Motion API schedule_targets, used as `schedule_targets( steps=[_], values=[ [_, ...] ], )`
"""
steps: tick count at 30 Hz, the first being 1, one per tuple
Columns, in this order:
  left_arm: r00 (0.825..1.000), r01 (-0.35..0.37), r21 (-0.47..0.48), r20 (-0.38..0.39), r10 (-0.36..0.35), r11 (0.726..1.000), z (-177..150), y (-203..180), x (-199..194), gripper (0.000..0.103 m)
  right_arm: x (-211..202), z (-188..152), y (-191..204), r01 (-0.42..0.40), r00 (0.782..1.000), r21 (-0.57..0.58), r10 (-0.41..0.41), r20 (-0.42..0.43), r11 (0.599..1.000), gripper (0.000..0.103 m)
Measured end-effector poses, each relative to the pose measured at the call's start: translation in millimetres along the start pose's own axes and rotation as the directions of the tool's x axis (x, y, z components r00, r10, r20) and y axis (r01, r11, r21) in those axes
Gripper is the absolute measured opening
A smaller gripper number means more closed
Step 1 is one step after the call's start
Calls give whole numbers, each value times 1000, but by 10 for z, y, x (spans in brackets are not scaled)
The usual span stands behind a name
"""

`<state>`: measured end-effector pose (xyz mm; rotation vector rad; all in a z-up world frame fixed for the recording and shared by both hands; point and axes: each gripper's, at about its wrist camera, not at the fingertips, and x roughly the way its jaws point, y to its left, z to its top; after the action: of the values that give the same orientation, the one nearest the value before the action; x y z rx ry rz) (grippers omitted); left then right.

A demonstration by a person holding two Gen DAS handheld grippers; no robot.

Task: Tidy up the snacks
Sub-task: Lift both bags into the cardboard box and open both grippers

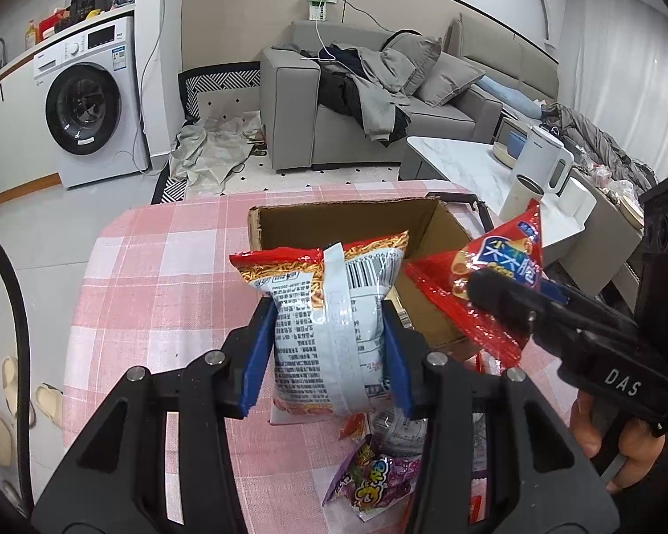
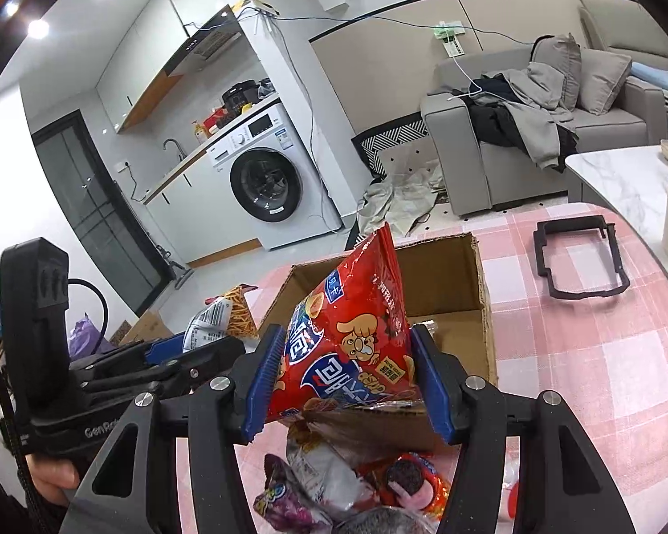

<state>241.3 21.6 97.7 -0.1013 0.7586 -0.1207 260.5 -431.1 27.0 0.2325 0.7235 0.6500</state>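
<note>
1. on a pink checked table [image 1: 164,267] sits an open cardboard box [image 1: 343,218], its long side running away from the cameras; both grippers hang just short of its near edge.
2. the left gripper [image 1: 329,347] is clamped on a noodle bag [image 1: 329,311], blue pads pressing both sides. the bag stands upright, long axis vertical, its top level with the box's near rim.
3. the right gripper [image 2: 347,378] is clamped on a red chip bag [image 2: 352,325], which tilts with its top corner leaning forward over the box opening.
4. the box lies straight ahead of and below both bags. the red bag looks nearer to going in, since part of it already overhangs the opening; the noodle bag is at the near-left corner.
5. in the right view the box floor looks nearly bare. something small and pale lies at the near wall; i cannot tell what it is.
6. more snacks lie loose on the table under the grippers, outside the box: a purple candy bag [image 2: 285,503] and a cookie pack [image 2: 405,480].
7. a black frame [image 2: 579,258] lies on the table well right of the box.
</note>
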Motion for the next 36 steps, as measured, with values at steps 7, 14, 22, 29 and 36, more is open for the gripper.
schedule_targets(
  steps=[7, 14, 22, 29, 36],
  values=[
    [1000, 4, 11, 4, -4, 1000, 97, -77, 117, 42, 130, -22, -86, -11, 1000, 21, 11, -9, 1000, 58],
    [1000, -9, 40, -10, 9, 999, 131, -163, 348, 42, 230, -41, -177, -14, 1000, 44, 15, -21, 999, 58],
    [999, -50, 66, -6, 51, 997, 104, -225, 392, 48, 156, -17, -138, 12, 1000, 23, -12, -6, 1000, 76],
    [997, -77, 52, 17, 76, 996, -60, -224, 141, 87, -124, -73, -182, 63, 998, -24, -63, 0, 998, 102],
    [996, -86, 28, 11, 85, 996, -363, -168, -67, 102, -344, -309, -305, 79, 996, -35, -81, -48, 996, 102]
  ],
)
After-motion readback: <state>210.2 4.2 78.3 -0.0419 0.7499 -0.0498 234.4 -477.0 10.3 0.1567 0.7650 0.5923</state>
